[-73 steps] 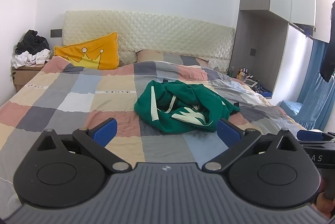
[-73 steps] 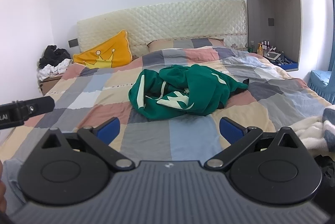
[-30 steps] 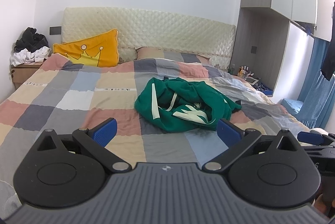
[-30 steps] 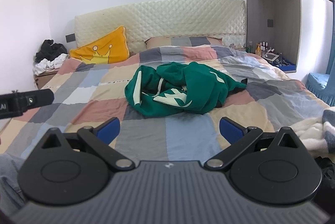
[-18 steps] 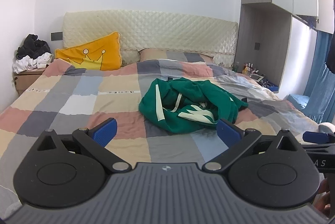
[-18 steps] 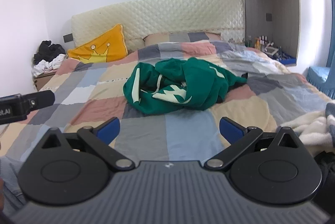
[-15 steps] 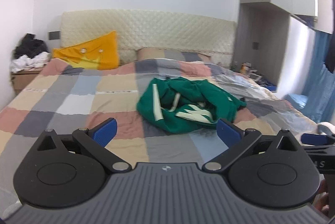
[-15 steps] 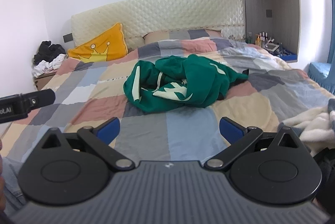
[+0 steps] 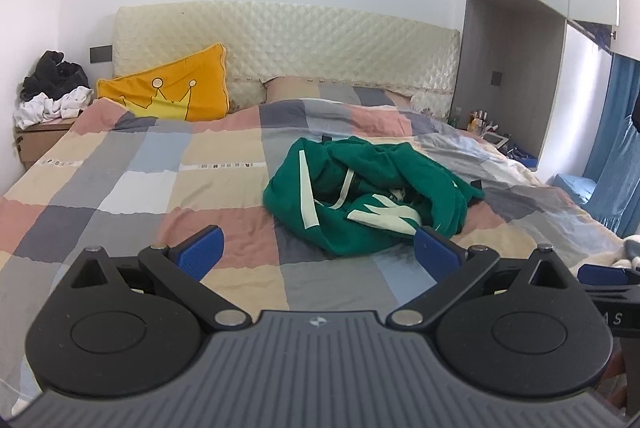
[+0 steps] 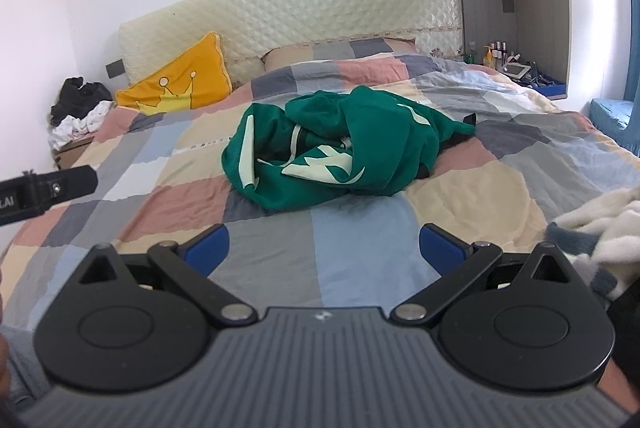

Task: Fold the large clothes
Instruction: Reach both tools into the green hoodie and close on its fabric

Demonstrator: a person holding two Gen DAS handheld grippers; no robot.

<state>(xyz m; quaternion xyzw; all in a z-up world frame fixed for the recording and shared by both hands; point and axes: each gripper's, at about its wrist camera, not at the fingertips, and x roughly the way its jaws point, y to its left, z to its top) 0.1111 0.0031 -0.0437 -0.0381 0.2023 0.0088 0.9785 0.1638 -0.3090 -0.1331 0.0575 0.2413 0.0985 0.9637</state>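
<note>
Green hoodie [image 9: 372, 200] is just a crumpled heap mid-bed [image 9: 132, 184]. Left tool [image 9: 318, 251] and right tool [image 10: 324, 246] both gape wide, holding nothing.

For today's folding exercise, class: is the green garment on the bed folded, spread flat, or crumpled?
Crumpled. The green garment lies bunched in a heap on the patchwork bedspread, its cream stripes twisted, no neat edges.

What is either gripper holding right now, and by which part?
Nothing. The left gripper and right gripper are both open, short of the crumpled green garment on the bed.
</note>
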